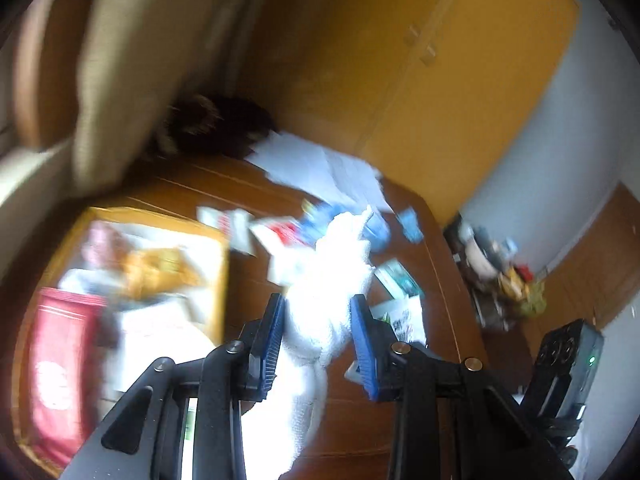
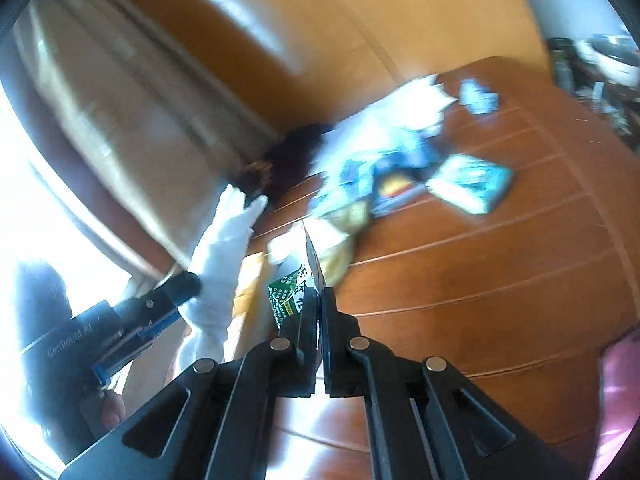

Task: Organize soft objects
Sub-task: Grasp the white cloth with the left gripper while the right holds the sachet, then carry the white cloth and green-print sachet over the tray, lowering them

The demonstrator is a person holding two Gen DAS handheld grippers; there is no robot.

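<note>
In the left wrist view my left gripper (image 1: 318, 304) is shut on a white fluffy cloth (image 1: 340, 248). Its blue pads (image 1: 272, 332) press the cloth from both sides above the brown table, and the cloth hangs down behind them. The right wrist view shows the same cloth (image 2: 224, 248) and the left gripper (image 2: 160, 308) at the left. My right gripper (image 2: 320, 296) is shut on a thin flat packet with green and white print (image 2: 290, 292), seen almost edge-on. A dark furry thing (image 1: 216, 128) lies at the table's far edge. The frames are blurred.
A cardboard box (image 1: 222, 264) at the left holds several packets and a red pouch (image 1: 60, 360). White papers (image 1: 320, 164) and loose blue and teal packets (image 2: 468, 184) lie across the wooden table (image 2: 480, 300). Yellow cupboard doors (image 1: 420, 60) stand behind. Clutter (image 1: 500, 272) sits beyond the table's right edge.
</note>
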